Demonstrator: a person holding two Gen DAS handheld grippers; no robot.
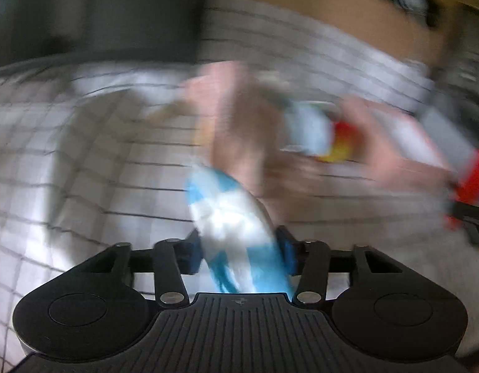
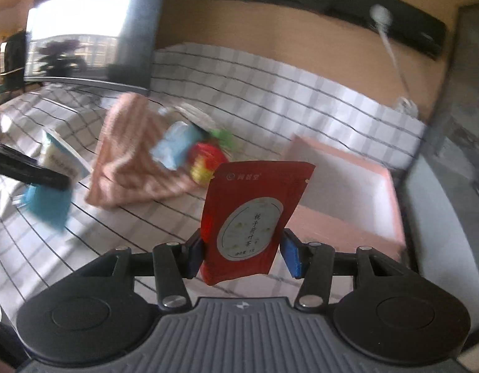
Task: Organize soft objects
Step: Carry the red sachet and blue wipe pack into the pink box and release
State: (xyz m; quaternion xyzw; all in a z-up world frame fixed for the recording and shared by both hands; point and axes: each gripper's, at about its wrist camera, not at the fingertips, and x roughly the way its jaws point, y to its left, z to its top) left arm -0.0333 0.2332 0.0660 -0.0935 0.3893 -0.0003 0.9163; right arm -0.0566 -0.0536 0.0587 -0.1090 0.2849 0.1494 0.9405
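Note:
My left gripper point(image 1: 239, 253) is shut on a soft blue-and-white packet point(image 1: 227, 217), which stands up between the blue pads; this view is heavily blurred. In the right wrist view the same gripper point(image 2: 31, 174) shows at the left edge with the blue packet point(image 2: 48, 205) hanging below it. My right gripper point(image 2: 242, 255) is shut on a red tea pouch point(image 2: 252, 205) with a round pale label, held upright above the checked cloth point(image 2: 270, 93). An open pink box point(image 2: 332, 227) with a white inside lies just beyond it to the right.
A pink striped towel point(image 2: 130, 155) lies crumpled mid-surface, with a light blue packet point(image 2: 174, 149) and a red-and-yellow packet point(image 2: 205, 161) on it. A white pouch point(image 2: 59, 158) sits to its left. A tan wall and a window stand behind.

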